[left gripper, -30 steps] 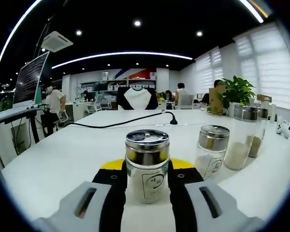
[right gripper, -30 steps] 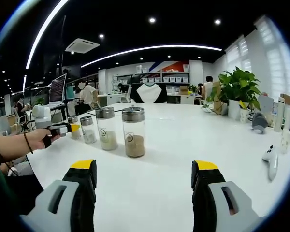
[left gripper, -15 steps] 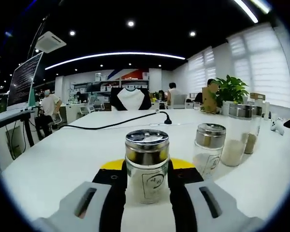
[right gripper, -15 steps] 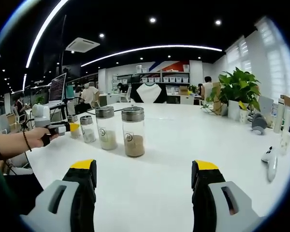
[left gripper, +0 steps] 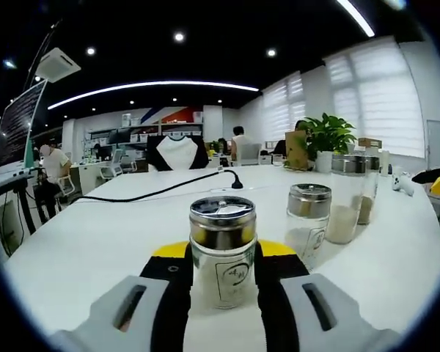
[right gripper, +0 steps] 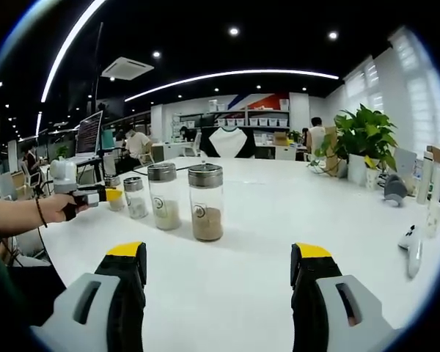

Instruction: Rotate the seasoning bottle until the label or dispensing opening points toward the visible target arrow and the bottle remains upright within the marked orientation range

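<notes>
Left gripper view: the left gripper (left gripper: 222, 268) has its jaws pressed on the bottle (left gripper: 222, 249), one against each side of the glass body. The bottle stands upright on the white table (left gripper: 95, 249), squarely between the jaws, its metal lid above the yellow jaw tips and its printed label facing the camera. To its right on the table stands a second small shaker (left gripper: 308, 220), apart from the held bottle, and beyond that a taller jar (left gripper: 345, 198) with pale powder in it. A black cable (left gripper: 154, 192) runs across the far part of the table.

Right gripper view: the right gripper (right gripper: 218, 293) hovers above the table with its jaws spread wide and nothing between them. Well ahead of it a row of jars stands on the table; the nearest jar (right gripper: 205, 202) holds brown powder. At the left end of the row a hand (right gripper: 55, 209) holds the left gripper, whose yellow tips sit at the small bottle there.
</notes>
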